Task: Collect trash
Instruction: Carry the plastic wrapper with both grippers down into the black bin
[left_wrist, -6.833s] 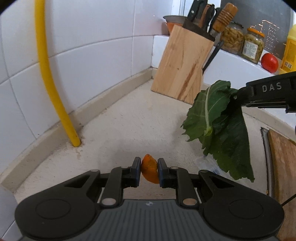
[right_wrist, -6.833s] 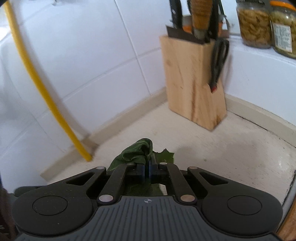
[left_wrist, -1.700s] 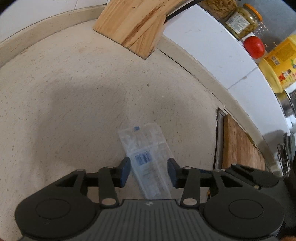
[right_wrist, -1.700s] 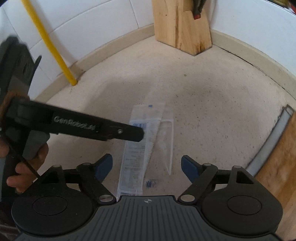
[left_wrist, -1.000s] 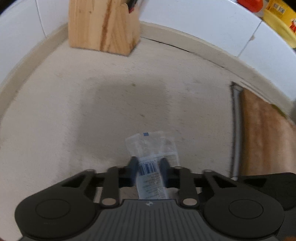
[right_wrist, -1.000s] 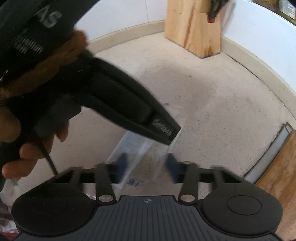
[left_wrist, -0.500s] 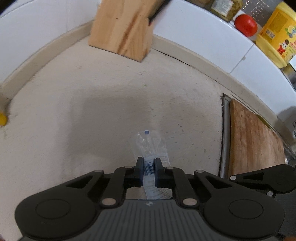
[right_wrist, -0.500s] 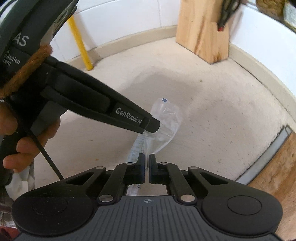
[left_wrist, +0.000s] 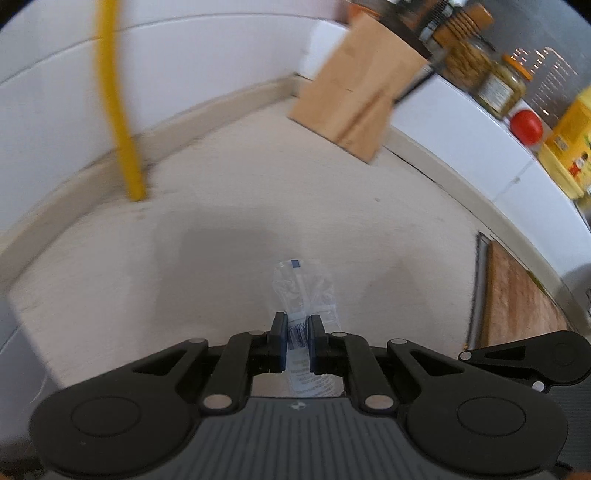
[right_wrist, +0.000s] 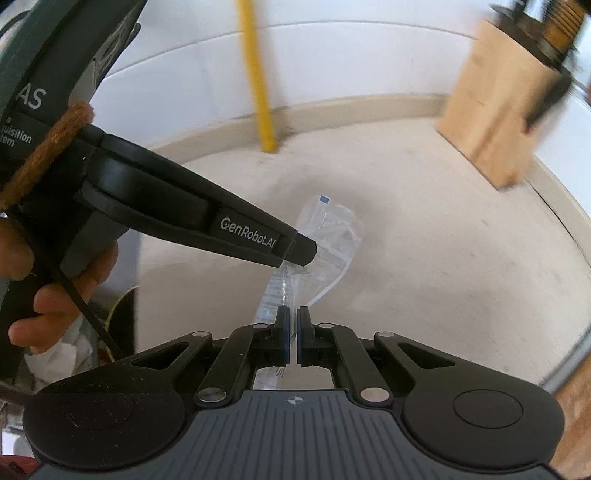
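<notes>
CHANGE: left gripper (left_wrist: 296, 334) and right gripper (right_wrist: 293, 334) have both clamped tight onto the clear wrapper (right_wrist: 325, 236), now lifted off the counter (right_wrist: 443, 240) | MEANING: wrapper collected, bin next

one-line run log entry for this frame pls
step: lift trash | left gripper: jaws shut on clear plastic wrapper with printed label | right gripper: jaws shut on same wrapper | wrapper: off beige speckled countertop

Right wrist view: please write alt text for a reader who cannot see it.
Both grippers pinch one clear plastic wrapper above a beige counter: the right gripper its near end, the left gripper its middle. Behind stand a knife block and a yellow pipe.
</notes>
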